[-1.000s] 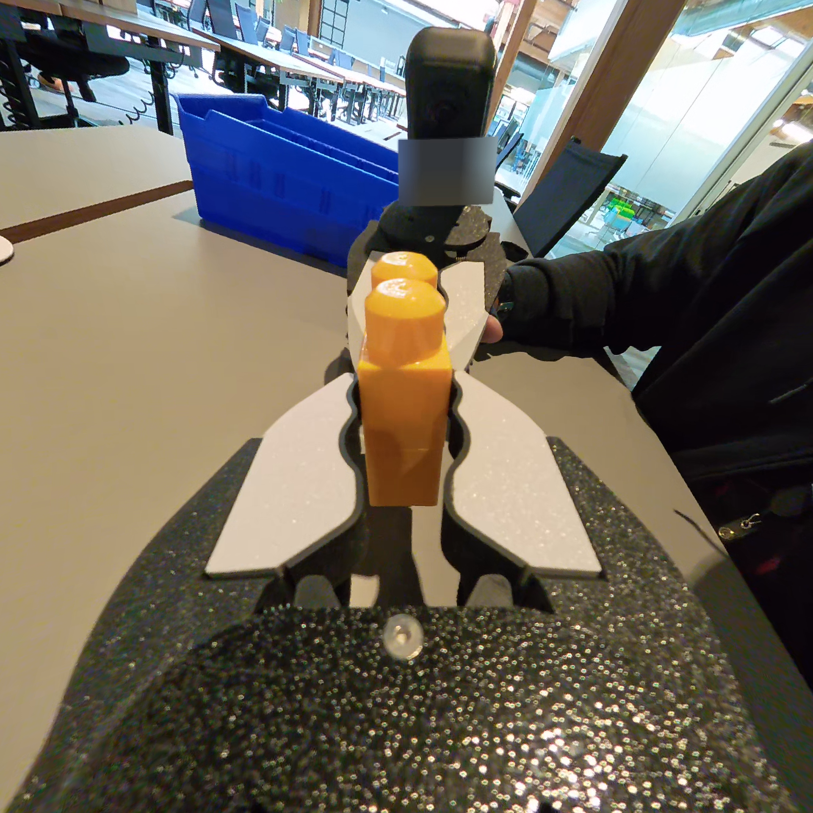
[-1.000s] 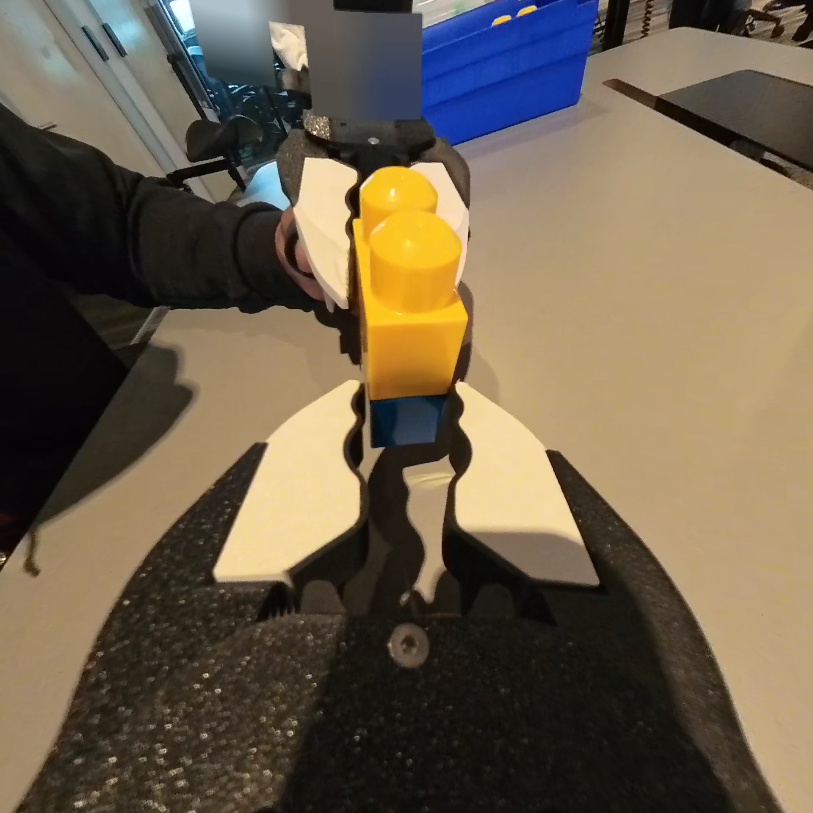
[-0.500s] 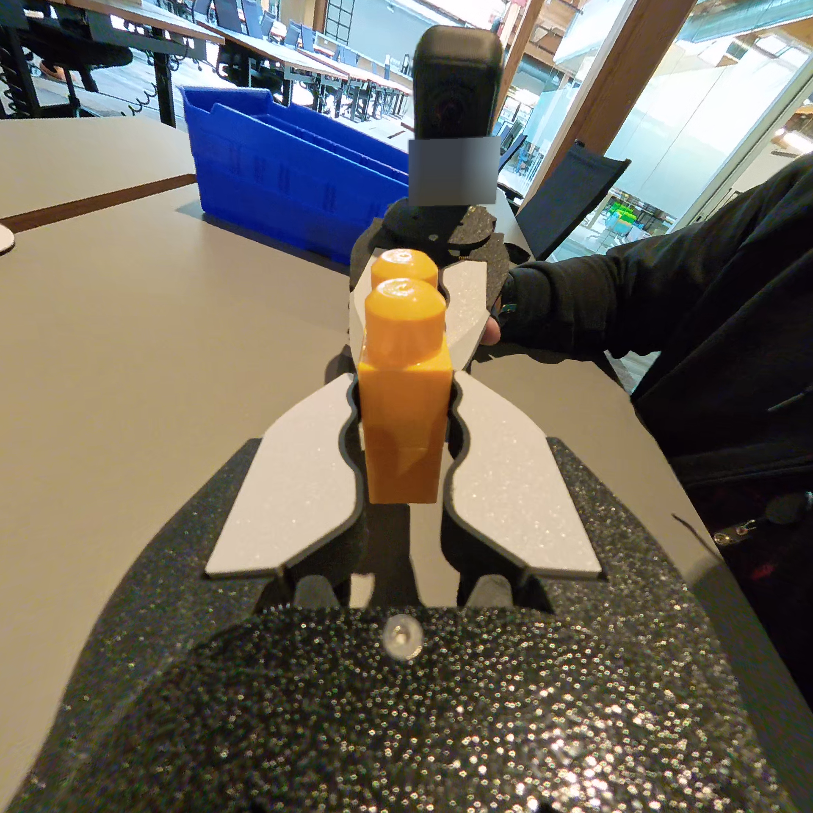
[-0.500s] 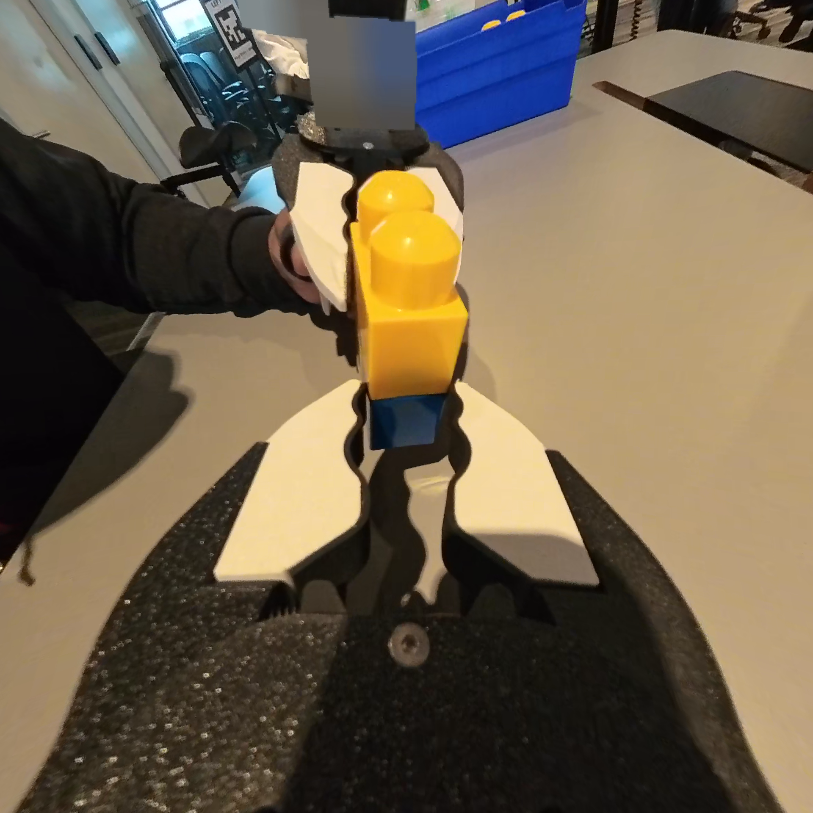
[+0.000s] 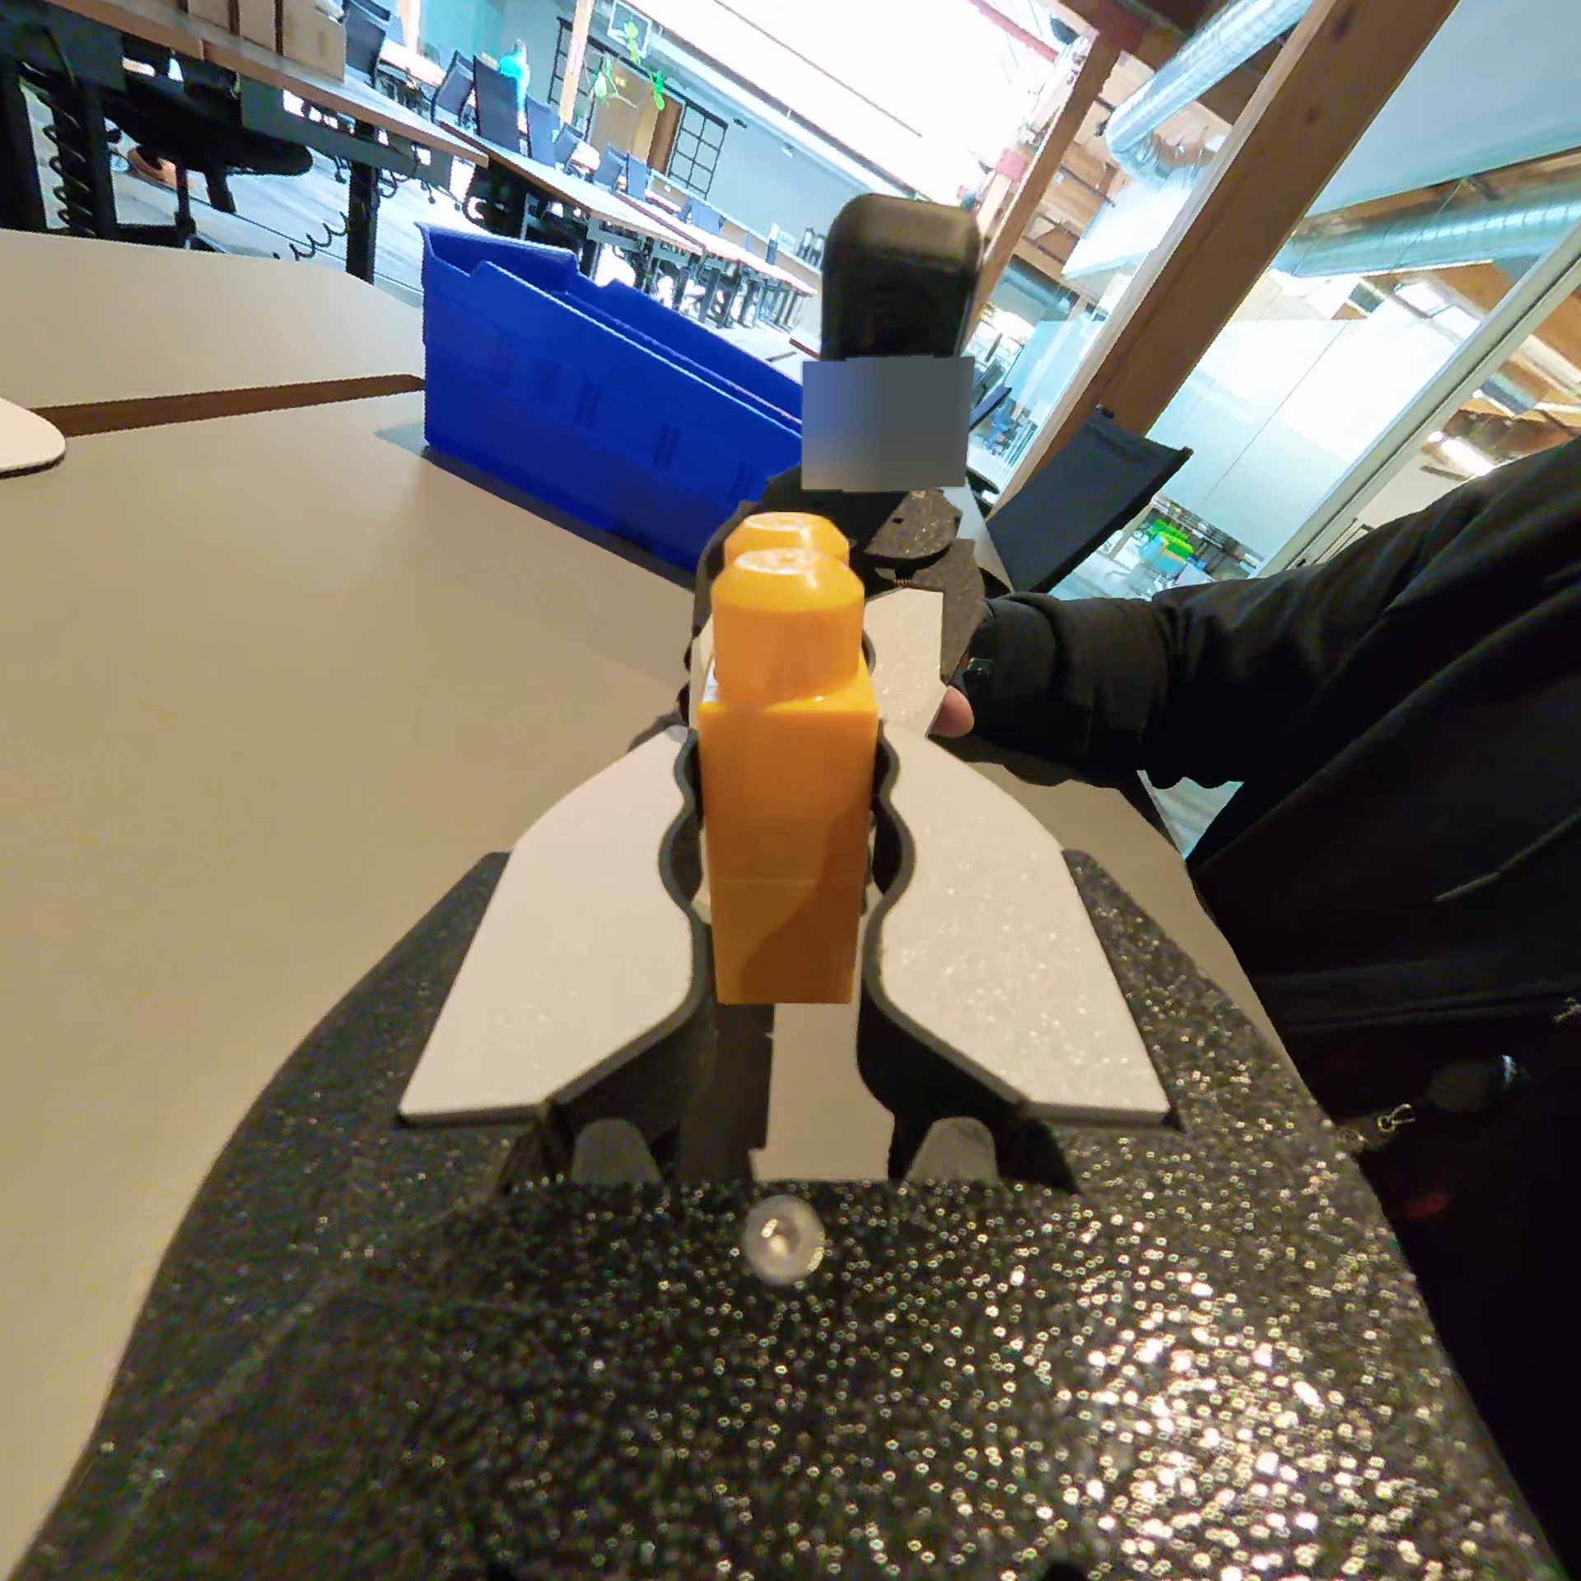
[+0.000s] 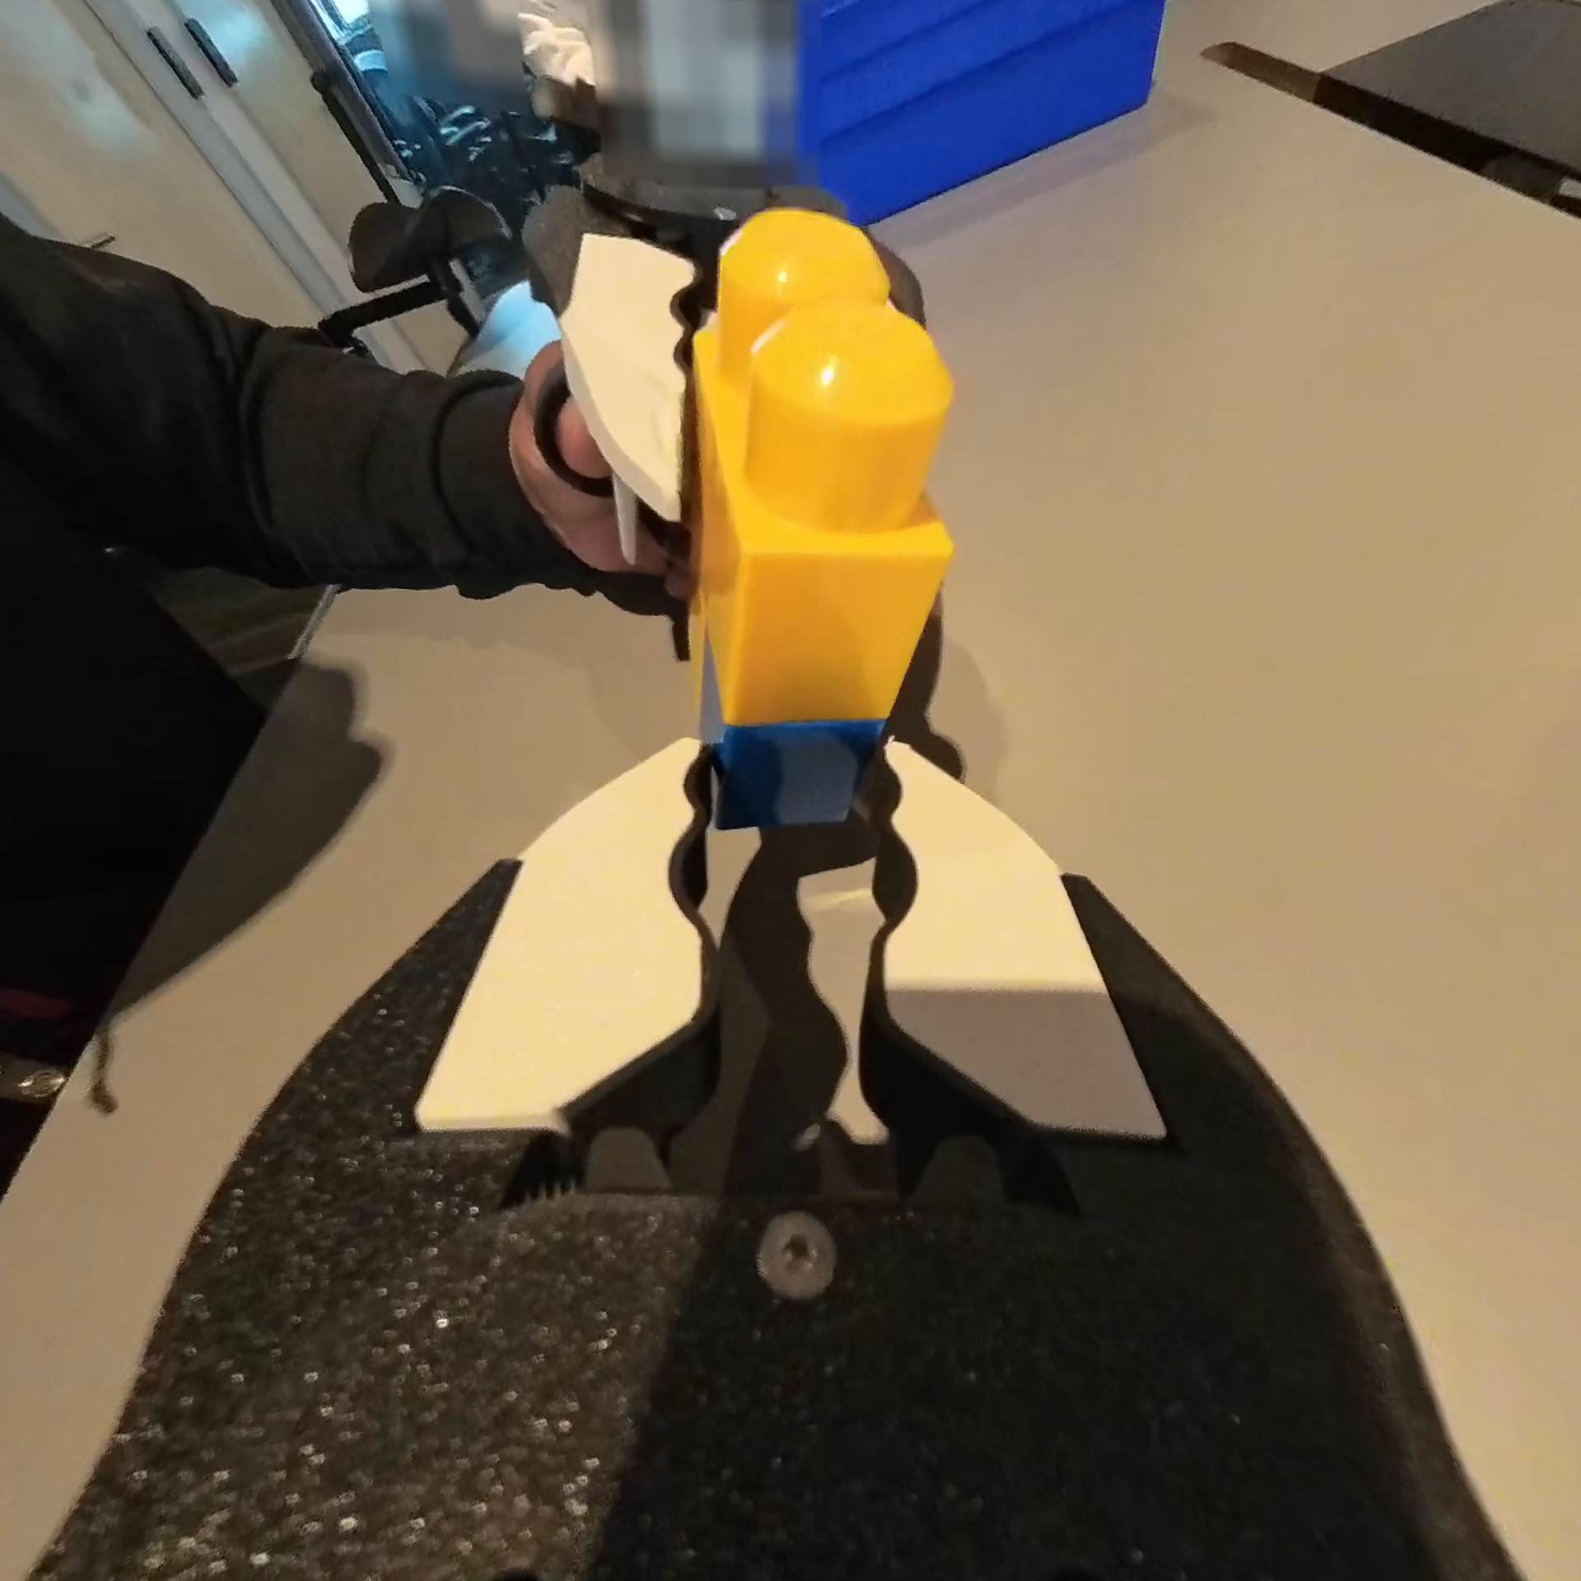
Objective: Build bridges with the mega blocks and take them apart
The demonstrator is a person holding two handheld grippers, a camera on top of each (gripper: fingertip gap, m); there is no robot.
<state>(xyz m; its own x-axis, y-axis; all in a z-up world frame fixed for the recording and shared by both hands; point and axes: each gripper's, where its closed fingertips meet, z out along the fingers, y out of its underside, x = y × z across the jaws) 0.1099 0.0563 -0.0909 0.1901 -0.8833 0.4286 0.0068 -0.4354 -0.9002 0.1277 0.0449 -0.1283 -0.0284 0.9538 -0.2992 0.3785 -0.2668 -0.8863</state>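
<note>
A yellow mega block (image 5: 783, 821) with two studs on top is held off the grey table (image 5: 257, 684). My left gripper (image 5: 783, 753) is shut on its sides. In the right wrist view the yellow block (image 6: 821, 616) sits on a blue block (image 6: 787, 783). My right gripper (image 6: 791, 761) is shut on that blue block. The two grippers face each other across the blocks. The right gripper (image 5: 907, 616) shows behind the block in the left wrist view. The left gripper (image 6: 633, 385) shows at the yellow block's far side in the right wrist view. The blue block is hidden in the left wrist view.
A blue plastic bin (image 5: 599, 411) stands on the table beyond the grippers; it also shows in the right wrist view (image 6: 984, 77). A person's dark sleeves (image 5: 1283, 684) (image 6: 257, 453) reach in from the table's edge. A dark panel (image 6: 1454, 111) lies far right. One gripper's finger ends stand about 5 centimeters off the other's.
Both grippers have kept their grips. The left wrist view has tipped upward. In the right wrist view the yellow block has come nearer and leans to the right, still on the blue block.
</note>
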